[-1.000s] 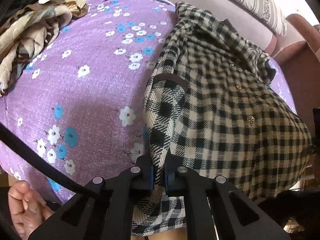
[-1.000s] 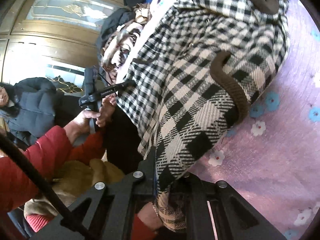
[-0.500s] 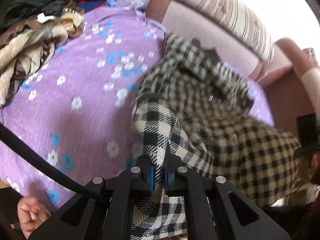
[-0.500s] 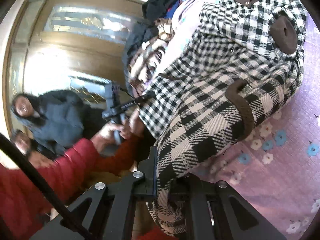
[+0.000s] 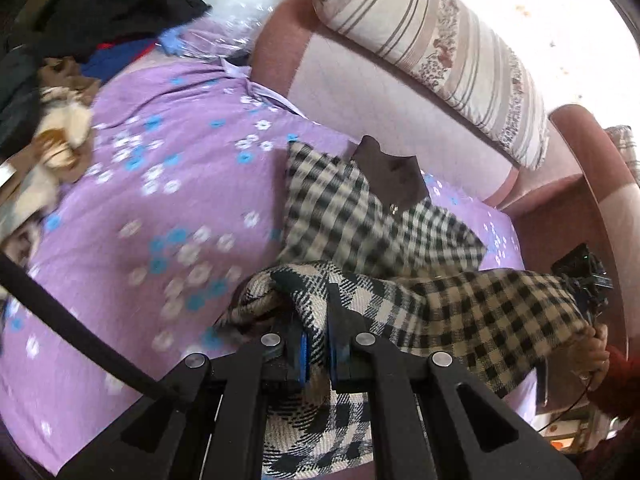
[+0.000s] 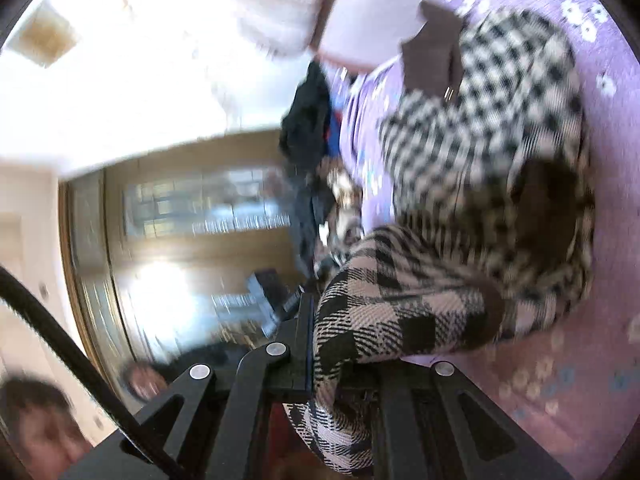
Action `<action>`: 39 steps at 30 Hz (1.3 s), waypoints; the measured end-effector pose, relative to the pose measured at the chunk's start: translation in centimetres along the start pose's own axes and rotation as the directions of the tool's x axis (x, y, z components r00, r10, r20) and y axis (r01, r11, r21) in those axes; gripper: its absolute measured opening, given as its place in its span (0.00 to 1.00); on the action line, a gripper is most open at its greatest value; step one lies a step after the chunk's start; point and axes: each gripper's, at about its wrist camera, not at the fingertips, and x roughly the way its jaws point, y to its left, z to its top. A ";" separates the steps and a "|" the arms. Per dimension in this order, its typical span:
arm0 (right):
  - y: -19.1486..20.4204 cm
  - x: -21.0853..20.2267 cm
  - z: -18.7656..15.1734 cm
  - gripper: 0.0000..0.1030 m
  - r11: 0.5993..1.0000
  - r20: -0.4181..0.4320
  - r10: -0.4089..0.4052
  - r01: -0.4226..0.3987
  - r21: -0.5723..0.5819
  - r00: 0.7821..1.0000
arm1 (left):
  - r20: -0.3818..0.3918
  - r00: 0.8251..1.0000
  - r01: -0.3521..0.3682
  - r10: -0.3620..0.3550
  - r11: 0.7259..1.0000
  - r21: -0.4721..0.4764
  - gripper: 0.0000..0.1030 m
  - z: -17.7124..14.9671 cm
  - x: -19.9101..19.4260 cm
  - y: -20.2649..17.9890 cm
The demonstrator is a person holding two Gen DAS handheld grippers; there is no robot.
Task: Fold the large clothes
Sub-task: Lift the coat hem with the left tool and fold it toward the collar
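Observation:
A black-and-cream checked coat (image 5: 360,224) with a brown collar (image 5: 390,178) lies on a purple flowered sheet (image 5: 168,208). My left gripper (image 5: 318,354) is shut on the coat's lower hem, which is lifted and carried over the coat's upper part. In the right wrist view the coat (image 6: 500,152) is bunched. My right gripper (image 6: 344,360) is shut on the other end of the hem. Both views are blurred by motion.
A striped bolster (image 5: 436,56) lies on the pink sofa back (image 5: 360,92). A pile of dark and tan clothes (image 5: 60,80) sits at the far left of the sheet. People (image 6: 36,428) stand by a wooden glass door (image 6: 180,216).
Both grippers have lifted the hem and swung it forward toward the collar, so the coat now folds over itself. Both cameras have tilted up toward the sofa back.

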 end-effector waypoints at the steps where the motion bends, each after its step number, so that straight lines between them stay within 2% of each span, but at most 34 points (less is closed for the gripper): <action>1: -0.3 -0.3 1.4 0.08 1.000 0.024 -0.006 0.006 0.016 1.000 | -0.017 1.000 -0.006 0.006 1.000 -0.004 0.07 1.4 1.4 -0.3; 4: -2.0 -0.9 5.7 0.08 0.996 0.091 -0.009 0.001 0.084 0.996 | -0.075 0.997 -0.017 0.015 1.000 -0.026 0.07 4.7 5.5 -0.8; 7: -4.4 -0.9 9.0 0.10 0.984 0.139 -0.015 -0.010 0.175 0.990 | -0.136 0.991 -0.033 0.018 0.994 -0.105 0.10 7.5 9.9 -0.8; 8: -5.7 -1.0 10.3 0.11 0.975 0.154 -0.023 -0.012 0.221 0.988 | -0.153 0.987 -0.064 0.043 0.989 -0.130 0.20 8.4 11.0 -0.8; 9: -6.6 -1.4 11.1 0.13 0.965 0.173 -0.046 -0.001 0.262 0.984 | -0.173 0.984 -0.074 0.042 0.980 -0.184 0.44 9.2 12.3 -0.6; 11: -9.2 -2.1 12.3 0.29 0.925 0.213 -0.095 0.007 0.380 0.972 | -0.174 0.985 -0.058 0.009 0.959 -0.277 0.60 10.1 13.6 -0.1; 12: -9.8 -2.6 12.7 0.60 0.908 0.225 -0.115 0.010 0.420 0.968 | -0.176 0.984 -0.064 0.011 0.954 -0.294 0.60 10.5 14.1 0.0; 13: -10.4 -3.1 13.1 0.73 0.891 0.249 -0.133 0.005 0.454 0.959 | -0.182 0.983 -0.066 0.008 0.947 -0.316 0.61 11.0 14.5 0.0; 14: -10.8 -3.9 13.6 0.75 0.878 0.283 -0.144 -0.009 0.478 0.948 | -0.185 0.983 -0.069 0.007 0.940 -0.333 0.63 11.4 14.9 0.1; 17: -10.7 -5.0 14.8 0.77 0.877 0.304 -0.124 -0.038 0.478 0.945 | -0.149 0.988 -0.085 0.037 0.942 -0.325 0.63 12.8 14.4 -0.3; 19: -9.6 -6.0 15.5 0.78 0.902 0.319 -0.127 -0.024 0.430 0.939 | -0.100 0.994 -0.085 0.054 0.937 -0.338 0.66 13.6 13.4 -0.3; 20: -8.9 -6.4 15.8 0.79 0.917 0.320 -0.121 -0.017 0.398 0.940 | -0.068 0.997 -0.060 0.038 0.929 -0.364 0.69 14.0 12.8 0.0; 22: -8.1 -6.9 16.0 0.79 0.929 0.295 -0.127 0.010 0.369 0.947 | -0.001 1.000 -0.019 0.021 0.914 -0.405 0.71 14.8 11.6 0.4; 24: -6.4 -6.2 15.6 0.79 0.954 0.268 -0.146 0.064 0.293 0.952 | 0.038 0.999 0.007 0.009 0.914 -0.406 0.72 15.3 10.6 0.4; 26: -4.8 -5.4 15.2 0.79 0.972 0.211 -0.166 0.123 0.199 0.963 | 0.071 0.997 -0.013 0.043 0.924 -0.382 0.74 15.5 9.3 -0.1; 28: -2.9 -4.8 14.4 0.78 0.980 0.185 -0.189 0.174 0.097 0.964 | 0.082 0.996 -0.005 0.036 0.934 -0.357 0.75 15.4 8.4 -0.4; 31: -0.3 -2.4 13.0 0.74 0.975 0.117 -0.213 0.219 -0.039 0.970 | 0.086 0.996 -0.009 0.032 0.965 -0.261 0.75 14.6 6.7 -2.0; 33: 1.9 0.8 12.1 0.72 0.959 0.026 -0.230 0.231 -0.166 0.973 | 0.087 0.996 -0.019 0.034 0.985 -0.174 0.75 13.2 5.4 -3.4; 35: 3.7 4.8 10.6 0.67 0.927 -0.083 -0.267 0.232 -0.296 0.960 | 0.082 0.997 0.004 0.005 0.994 -0.106 0.75 11.3 4.2 -4.4; 36: 4.2 7.1 9.7 0.63 0.913 -0.146 -0.276 0.212 -0.348 0.950 | 0.084 0.996 -0.009 0.016 0.997 -0.082 0.75 10.3 3.5 -4.7; 38: 4.2 11.6 8.5 0.57 0.891 -0.240 -0.319 0.204 -0.405 0.917 | 0.078 0.997 -0.014 0.018 0.998 -0.060 0.75 8.6 2.6 -4.8; 39: 4.1 14.5 8.2 0.52 0.876 -0.281 -0.352 0.208 -0.434 0.893 | 0.077 0.997 -0.025 0.029 0.998 -0.051 0.75 7.8 2.3 -4.8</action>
